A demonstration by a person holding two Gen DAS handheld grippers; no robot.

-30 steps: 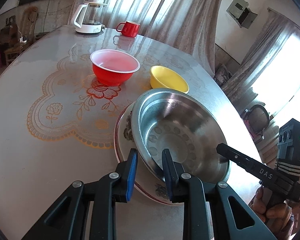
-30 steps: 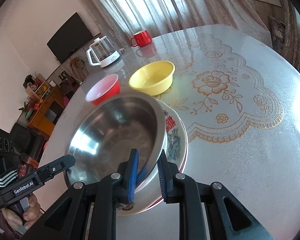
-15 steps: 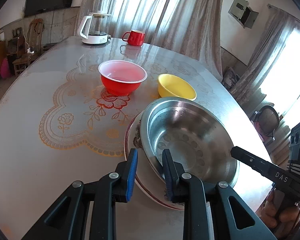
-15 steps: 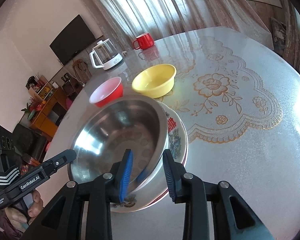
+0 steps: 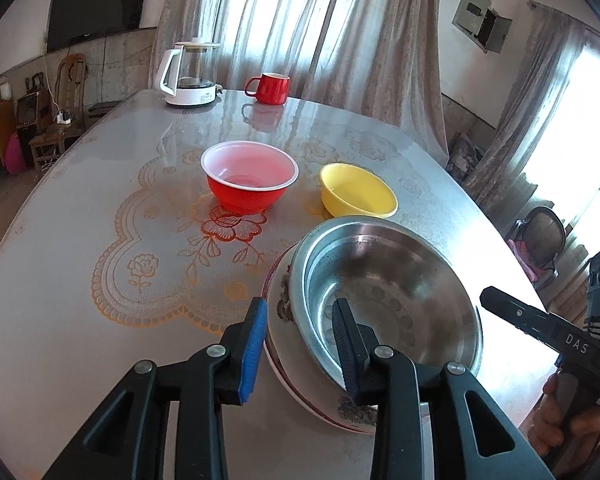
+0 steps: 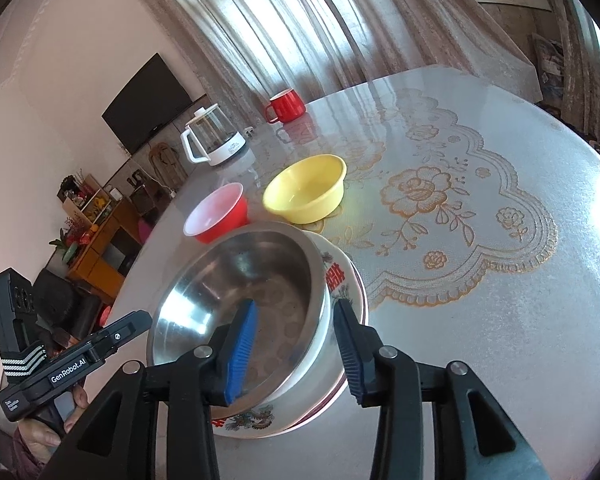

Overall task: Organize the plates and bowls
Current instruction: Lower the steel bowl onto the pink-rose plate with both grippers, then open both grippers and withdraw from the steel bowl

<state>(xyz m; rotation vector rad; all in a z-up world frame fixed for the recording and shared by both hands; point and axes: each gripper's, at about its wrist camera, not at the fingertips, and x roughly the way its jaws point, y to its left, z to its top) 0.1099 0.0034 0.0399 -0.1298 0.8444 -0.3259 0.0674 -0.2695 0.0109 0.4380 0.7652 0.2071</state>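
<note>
A steel bowl rests in a white patterned plate at the near edge of the table. My left gripper straddles the left rims of both. Its jaws are opening, one pad inside the bowl, the other outside the plate, neither pressing. My right gripper straddles the steel bowl's right rim above the plate. Its jaws are opening too, pads clear of the metal. Behind stand a red bowl and a yellow bowl, both empty.
A glass kettle and a red mug stand at the table's far edge. The lace-patterned tablecloth spreads to the left of the stack. A hand grips the right tool beyond the table's edge.
Both grippers' jaws have spread apart from the steel bowl's rim, the right one more. The bowl has settled level into the plate. Both views have tilted up slightly.
</note>
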